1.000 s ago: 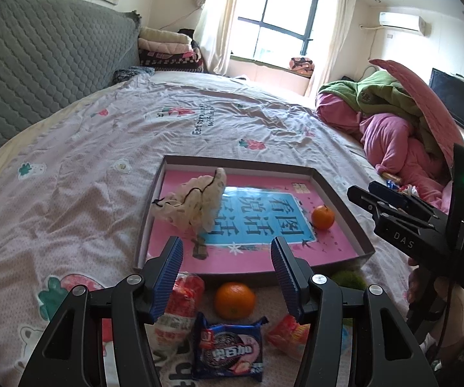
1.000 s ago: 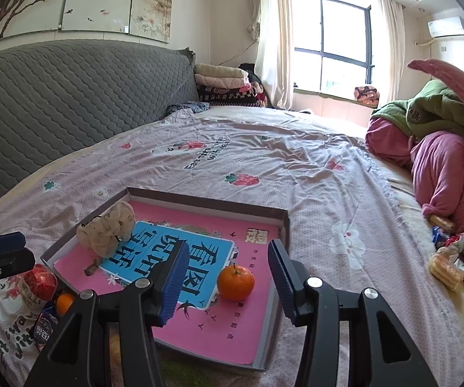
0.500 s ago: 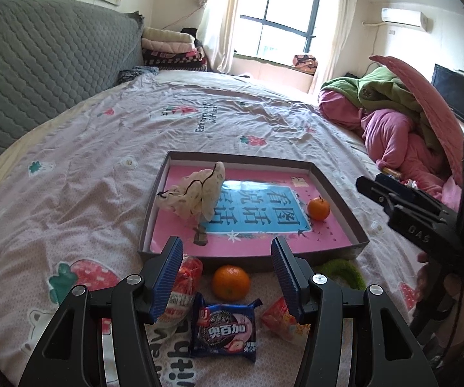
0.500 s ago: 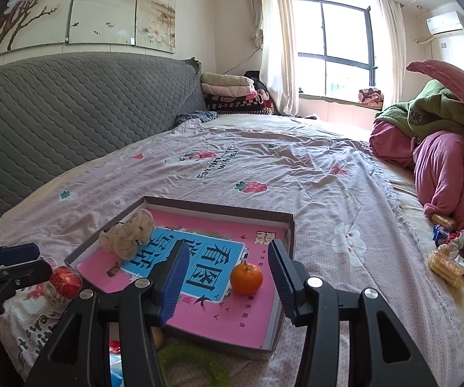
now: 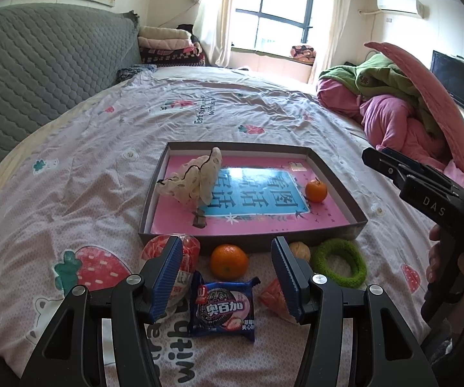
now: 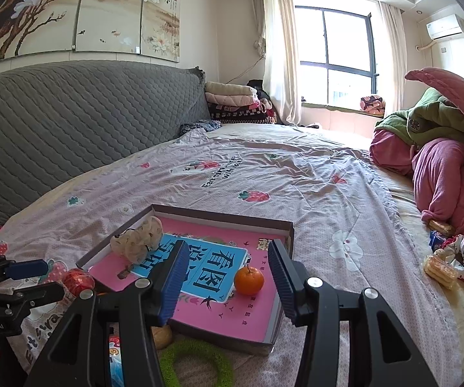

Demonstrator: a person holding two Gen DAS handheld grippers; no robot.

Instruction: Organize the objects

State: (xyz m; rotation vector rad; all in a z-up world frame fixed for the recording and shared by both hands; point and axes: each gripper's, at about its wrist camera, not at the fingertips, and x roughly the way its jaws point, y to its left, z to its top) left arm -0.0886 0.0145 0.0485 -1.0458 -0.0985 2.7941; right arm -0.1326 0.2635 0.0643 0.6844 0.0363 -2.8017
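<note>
While I hold both tools above the near edge of the bed (image 5: 96,148), my left gripper (image 5: 225,277) stands with its jaws apart and nothing between the blue pads. Under it, on the strawberry-print sheet, lies a dark blue cookie packet (image 5: 222,309). Just beside that packet on the left is a red-and-white wrapped snack (image 5: 188,254), partly behind one pad, and on the right a small red wrapper (image 5: 272,295) pokes out from behind the other. Just beyond the packet sits a loose orange (image 5: 229,261), then a brownish round thing (image 5: 301,251) that looks like a walnut, though I cannot be sure, and a fuzzy green ring (image 5: 340,262) lying flat beside it.

My right gripper (image 6: 225,280) is likewise parted and empty, hovering over the near corner of the shallow box (image 6: 288,235). In the left wrist view it shows at the right edge, with a hand (image 5: 441,261) around its handle.

Past the loose items the box rests on the sheet, its dark rim framing a pink-and-blue printed sheet (image 5: 251,200) with large characters. Inside, a cream dotted scrunchie (image 5: 193,180) is bunched near the left side, and a second, smaller orange (image 5: 315,190) sits toward the right wall.

Farther right, at the bed's edge, a few wrapped biscuits (image 6: 439,269) and a scrap of patterned cloth (image 6: 459,254) lie against a heap of pink and green bedding (image 6: 438,167). Behind everything stand the grey quilted headboard (image 6: 87,119), folded blankets (image 6: 232,100) and the window (image 6: 338,61).
</note>
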